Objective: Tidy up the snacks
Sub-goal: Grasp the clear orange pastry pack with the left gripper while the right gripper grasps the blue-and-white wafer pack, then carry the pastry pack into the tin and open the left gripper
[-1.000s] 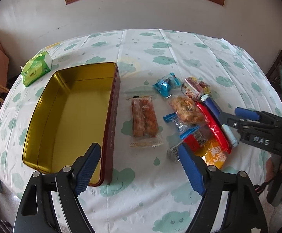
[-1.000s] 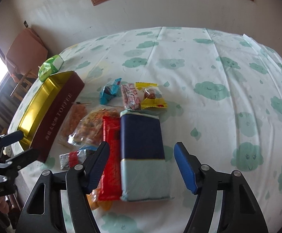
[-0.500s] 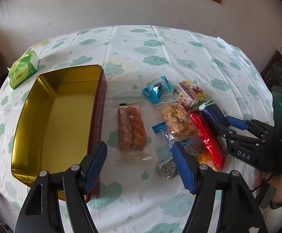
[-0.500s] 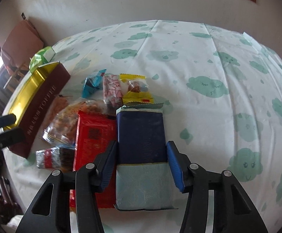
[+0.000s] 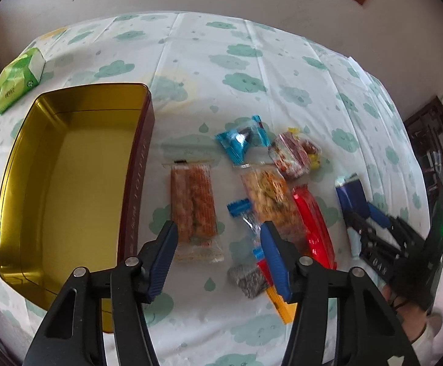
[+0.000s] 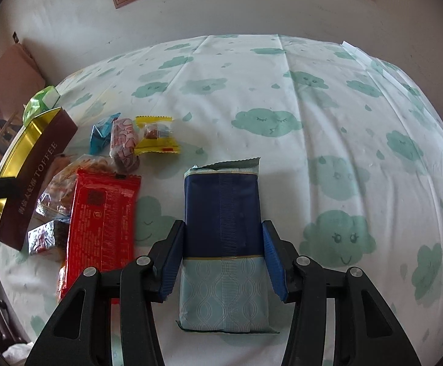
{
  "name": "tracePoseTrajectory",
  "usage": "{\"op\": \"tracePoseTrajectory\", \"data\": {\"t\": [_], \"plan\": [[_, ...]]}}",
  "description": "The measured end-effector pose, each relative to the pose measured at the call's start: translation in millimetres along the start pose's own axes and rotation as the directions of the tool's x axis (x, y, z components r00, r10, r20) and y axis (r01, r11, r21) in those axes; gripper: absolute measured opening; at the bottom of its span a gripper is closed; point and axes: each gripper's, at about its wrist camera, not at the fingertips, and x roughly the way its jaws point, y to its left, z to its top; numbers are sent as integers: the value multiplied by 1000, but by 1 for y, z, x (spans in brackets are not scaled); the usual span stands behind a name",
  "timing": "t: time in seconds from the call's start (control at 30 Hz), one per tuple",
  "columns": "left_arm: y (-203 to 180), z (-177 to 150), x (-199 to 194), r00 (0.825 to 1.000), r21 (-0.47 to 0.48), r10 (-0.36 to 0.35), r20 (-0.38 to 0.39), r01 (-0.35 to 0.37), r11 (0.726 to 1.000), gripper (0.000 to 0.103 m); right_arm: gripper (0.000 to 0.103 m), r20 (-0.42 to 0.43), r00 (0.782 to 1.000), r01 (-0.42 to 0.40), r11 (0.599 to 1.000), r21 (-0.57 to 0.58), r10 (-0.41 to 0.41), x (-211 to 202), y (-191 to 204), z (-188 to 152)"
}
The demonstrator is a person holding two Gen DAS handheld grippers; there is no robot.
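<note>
A clear packet of orange biscuits [image 5: 194, 201] lies right of the open gold tin [image 5: 78, 183]. My left gripper [image 5: 218, 231] hovers over the packet's near end. Its jaws are closing, with the packet between them and the pads not pressing on it. My right gripper [image 6: 222, 227] is shut on a navy and pale blue packet [image 6: 221, 195], gripping its long sides. The left wrist view shows that gripper [image 5: 370, 216] and the navy packet [image 5: 351, 193] at the right. A red packet [image 6: 102, 213], a clear snack bag [image 5: 267, 192] and several small sweets lie between them.
A green tissue pack [image 5: 19, 82] sits beyond the tin near the table's far left corner. The cloud-print cloth [image 6: 328, 122] stretches bare to the right and far side. A dark cabinet [image 5: 434, 146] stands off the right edge. A person's hand [image 5: 404, 302] holds the right gripper.
My left gripper moved right over the orange biscuit packet and its jaws narrowed. My right gripper closed on the navy packet, which now sits apart from the red packet.
</note>
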Motion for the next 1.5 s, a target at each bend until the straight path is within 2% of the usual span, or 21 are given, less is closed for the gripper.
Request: {"op": "tracePoseTrajectory", "data": {"t": [0.1, 0.23, 1.0, 1.27, 1.5], "plan": [[4, 8, 6, 1000, -18, 15, -23, -15, 1000, 41, 51, 8, 1000, 15, 1000, -10, -15, 0, 3, -2], [11, 14, 16, 998, -44, 4, -63, -7, 999, 37, 51, 12, 1000, 8, 1000, -4, -8, 0, 2, -3], [6, 20, 53, 987, -2, 136, -85, -136, 991, 37, 51, 16, 1000, 4, 1000, 1, -4, -2, 0, -3], [4, 18, 60, 985, 19, 151, -88, -150, 989, 38, 51, 16, 1000, 5, 1000, 0, -5, -1, 1, -3], [4, 17, 53, 990, 28, 124, -69, -122, 992, 34, 51, 10, 1000, 14, 1000, 1, -14, 0, 2, -2]]}}
